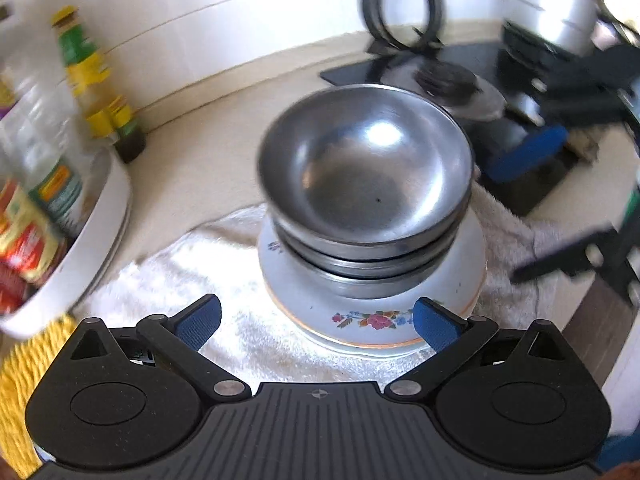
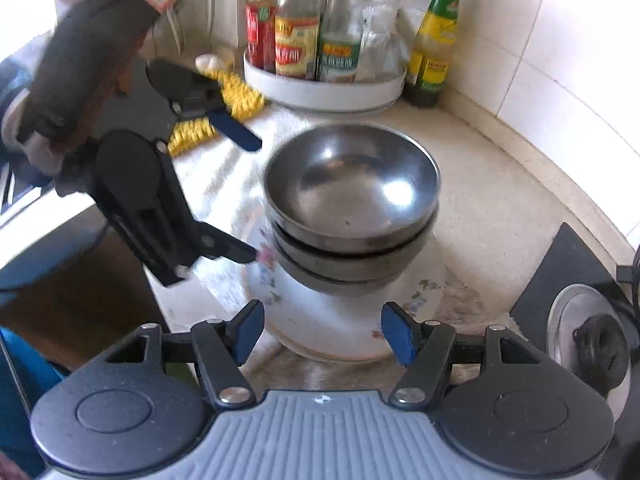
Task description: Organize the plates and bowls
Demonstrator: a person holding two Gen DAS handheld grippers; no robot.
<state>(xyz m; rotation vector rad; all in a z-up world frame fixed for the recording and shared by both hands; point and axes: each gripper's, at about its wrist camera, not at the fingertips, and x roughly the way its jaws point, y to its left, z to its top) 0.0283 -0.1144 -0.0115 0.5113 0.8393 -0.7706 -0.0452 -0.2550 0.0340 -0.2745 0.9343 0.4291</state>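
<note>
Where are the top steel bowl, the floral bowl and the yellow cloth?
top steel bowl (image 1: 360,176): left wrist view, inner base.
floral bowl (image 1: 372,318): left wrist view, flowered outer wall.
yellow cloth (image 2: 236,92): right wrist view, knitted surface.

Motion blur softens both views. Ahead of the left tongs (image 1: 316,322), the lower steel bowls (image 1: 360,268) show only as rims under the top one, so their count is unsure, and the stack hides the inside of the floral bowl (image 1: 372,320). Far beyond, the black ring stand (image 1: 404,8) is smeared. To their left, the tray of bottles (image 1: 92,216) is cut by the picture's edge, its labels unreadable. Beyond the right tongs (image 2: 322,332), to their right, the lid (image 2: 592,344) runs off the picture's edge.
</note>
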